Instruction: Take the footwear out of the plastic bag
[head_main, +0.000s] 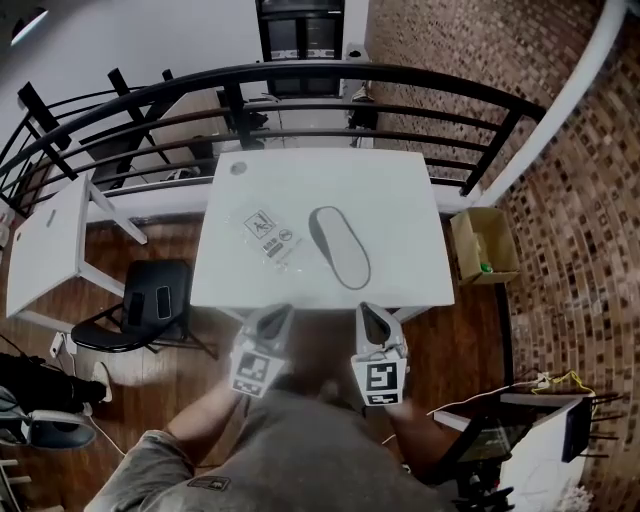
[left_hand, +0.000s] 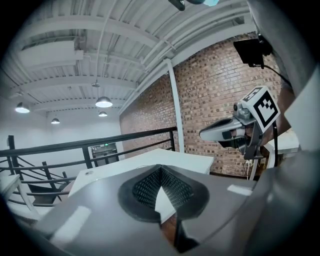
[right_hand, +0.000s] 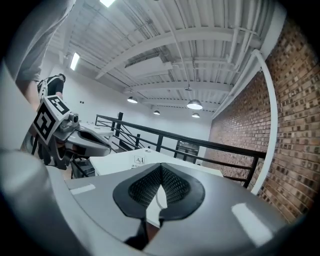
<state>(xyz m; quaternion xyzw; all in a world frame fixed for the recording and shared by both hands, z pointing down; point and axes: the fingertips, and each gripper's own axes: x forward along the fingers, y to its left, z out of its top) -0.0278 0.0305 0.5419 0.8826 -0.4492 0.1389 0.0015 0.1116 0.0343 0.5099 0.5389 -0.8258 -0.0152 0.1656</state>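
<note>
Down close to the person's body, the left hand-held gripper (head_main: 277, 314) is clenched tight, jaws pressed together with nothing between them. Right alongside, the right hand-held gripper (head_main: 371, 313) is clenched and empty too. Both hover off the near edge of the white bench (head_main: 410, 190), tips aimed toward it and well short of anything on it. Out on the bench top, the grey slipper (head_main: 340, 246) lies flat near the middle, out in the open and angled slightly. Just to its left sits the clear plastic bag (head_main: 272, 236), flat, printed warning labels facing up; whether its clear edge touches the slipper is hard to tell. A black chair (head_main: 150, 302) stands to the bench's left and a cardboard box (head_main: 484, 245) on the floor to its right. Beyond, a black railing (head_main: 300, 76) curves past the far edge, with a brick wall (head_main: 585, 200) on the right.
</note>
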